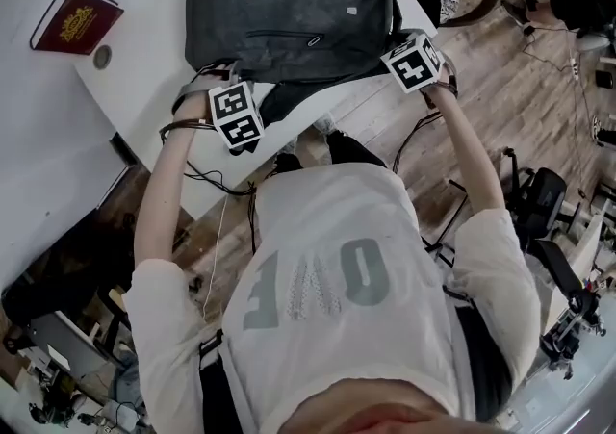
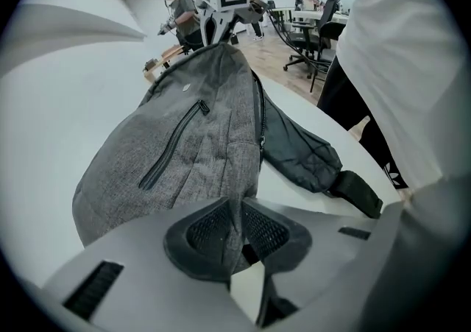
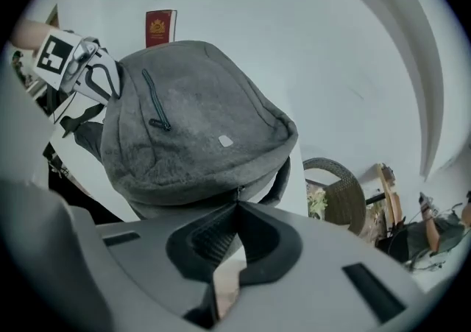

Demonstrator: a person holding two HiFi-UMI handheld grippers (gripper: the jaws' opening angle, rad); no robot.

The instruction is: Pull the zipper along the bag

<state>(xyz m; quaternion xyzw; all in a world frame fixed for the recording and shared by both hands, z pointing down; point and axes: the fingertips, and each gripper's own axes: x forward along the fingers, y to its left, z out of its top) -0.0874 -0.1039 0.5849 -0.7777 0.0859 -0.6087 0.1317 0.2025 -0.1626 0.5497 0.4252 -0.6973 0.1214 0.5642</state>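
The left claw (image 2: 240,213) was clamped on a fold of the grey bag (image 2: 191,139) at its near end. I judged it an anchor, so the cloth would be taut against the pull. Opposite it, at the bag's other end, the right claw (image 3: 237,209) had its jaws pinched shut on what looked like the zipper pull (image 3: 237,192), though that was too small to be certain. The bag lay on the white surface (image 3: 353,65), stretching ahead of both claws. Beyond it the surface was bare, with a red book (image 3: 160,27) well apart. The surface's edge ran close behind both claws, and the dark strap (image 2: 302,150) lay right of the left claw.
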